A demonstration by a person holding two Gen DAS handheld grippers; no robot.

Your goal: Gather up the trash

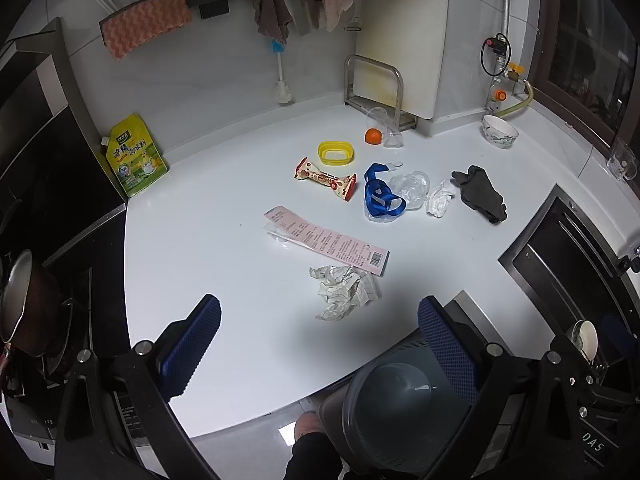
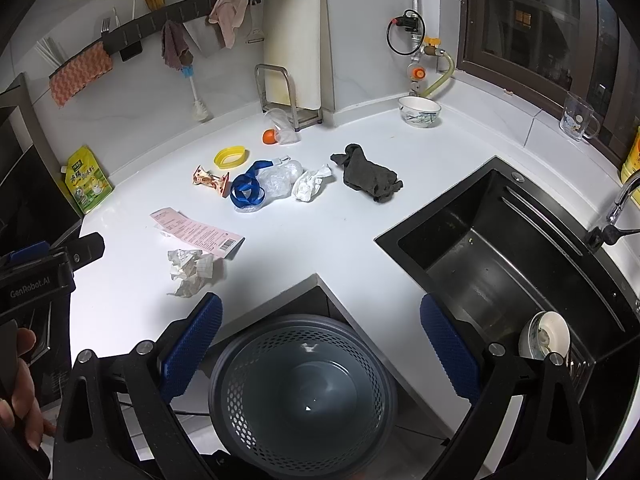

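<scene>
- Both claws hang over the near edge of the white counter [image 1: 200, 240]: the left gripper [image 1: 320, 344] and the right gripper [image 2: 320, 344] each gape wide, holding nothing.
- A grey perforated bin [image 2: 360, 360] stands on the floor below the counter's notched near edge.
- A crumpled paper [image 1: 344, 292] lies nearest that edge, touching a long pink receipt [image 1: 324, 240].
- Further back lie a snack wrapper [image 1: 326, 179], a blue strap [image 1: 380, 196] on clear plastic, and a white tissue [image 1: 440, 198].
- A dark cloth [image 1: 480, 194] lies toward the sink [image 2: 500, 240].
</scene>
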